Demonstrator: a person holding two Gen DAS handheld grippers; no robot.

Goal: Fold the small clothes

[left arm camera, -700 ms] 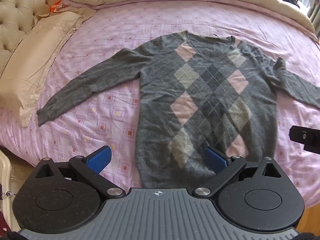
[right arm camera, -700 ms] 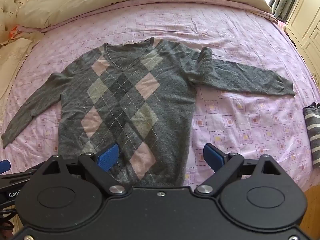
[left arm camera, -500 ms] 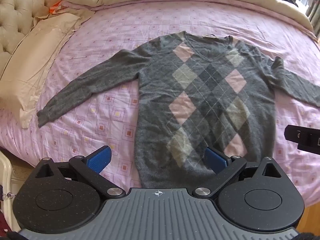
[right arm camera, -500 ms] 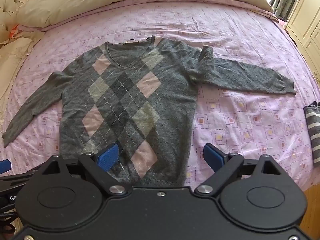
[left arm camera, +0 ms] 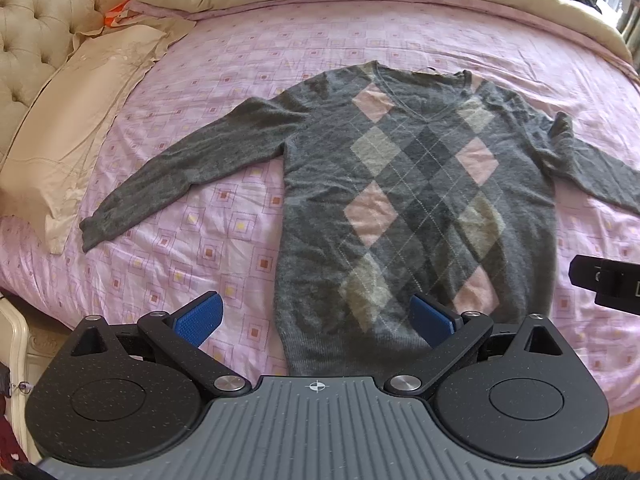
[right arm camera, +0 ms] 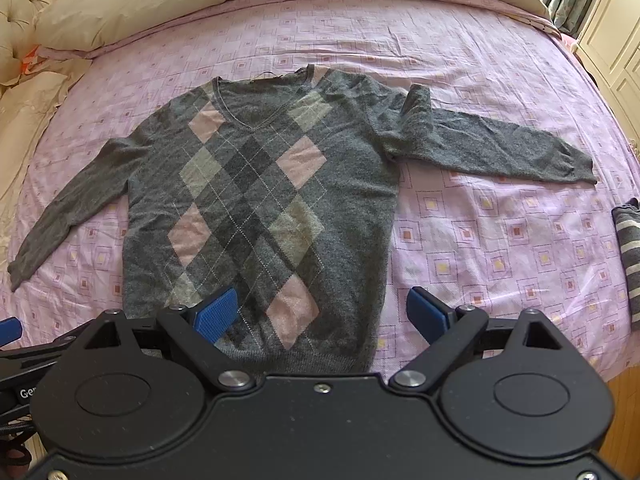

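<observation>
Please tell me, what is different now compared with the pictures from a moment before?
Very little. Both views shift slightly, so the left gripper and right gripper have drifted a little over the hem. Nothing was gripped or released: both stay open, and the sweater lies flat, unfolded, on the pink sheet.

Soft daylight, sharp, fisheye-bent edges

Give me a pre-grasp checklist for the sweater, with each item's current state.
1. Sweater lies face up, body flat on the bed sheet: ok.
2. Both sleeves spread outward: ok, though the sleeve on the right is bunched at the shoulder.
3. Left hand-held gripper open, holding nothing: ok.
4. Right hand-held gripper open, holding nothing: ok.
5. Hem fully in view: not ok, gripper bodies partly hide it.
6. Striped garment lies apart from the sweater: ok.
</observation>
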